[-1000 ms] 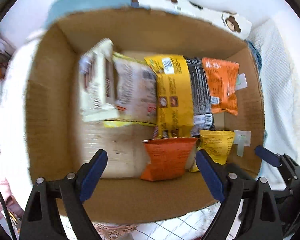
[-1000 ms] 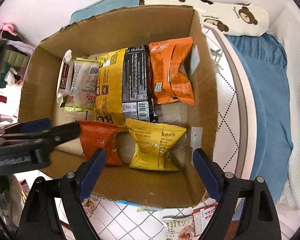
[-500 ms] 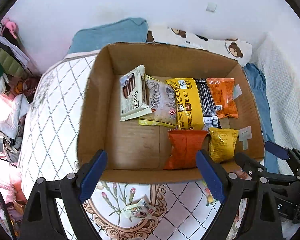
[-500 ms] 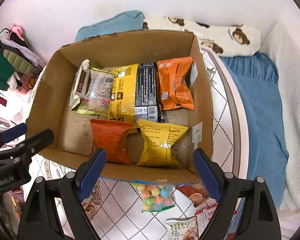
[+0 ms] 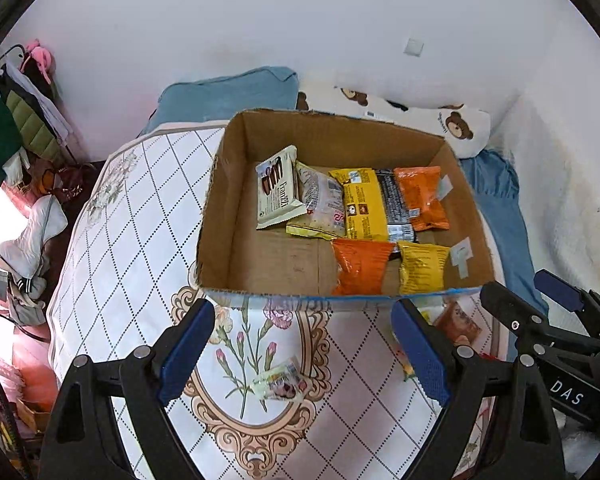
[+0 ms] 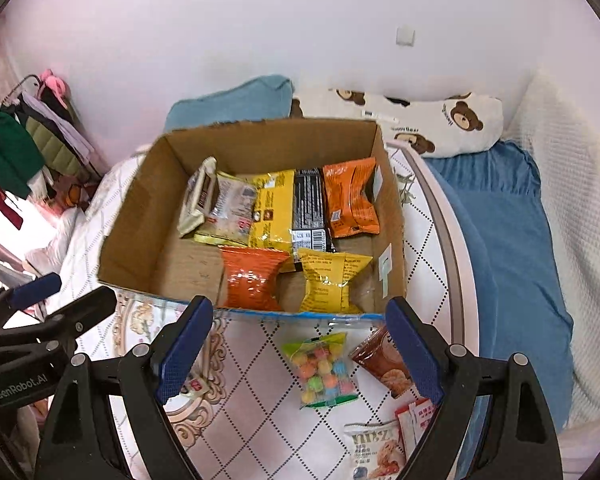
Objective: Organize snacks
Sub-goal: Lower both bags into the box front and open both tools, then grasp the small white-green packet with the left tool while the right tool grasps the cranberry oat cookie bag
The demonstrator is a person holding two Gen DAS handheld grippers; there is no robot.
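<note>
An open cardboard box (image 5: 228,216) (image 6: 132,216) stands on a patterned quilt and holds several snack packs: a white wafer pack (image 5: 278,190), a yellow pack (image 5: 362,204), orange packs (image 5: 360,266) (image 6: 252,278) and a small yellow one (image 6: 330,278). Loose on the quilt in front of the box lie a clear small pack (image 5: 278,380), a bag of coloured candy balls (image 6: 324,368), a brown pack (image 6: 384,364) and a white pack (image 6: 374,452). My left gripper (image 5: 304,354) and right gripper (image 6: 298,348) hang open and empty above the quilt, nearer than the box.
The quilt (image 5: 132,248) covers a round-edged bed. A blue cushion (image 5: 228,96) and a bear-print pillow (image 6: 436,124) lie behind the box against the white wall. Blue bedding (image 6: 508,240) lies at right. Clothes (image 6: 16,148) hang at far left.
Both grippers have pulled back and up from over the box's inside. The box now looks smaller and the loose packs on the quilt have come into view.
</note>
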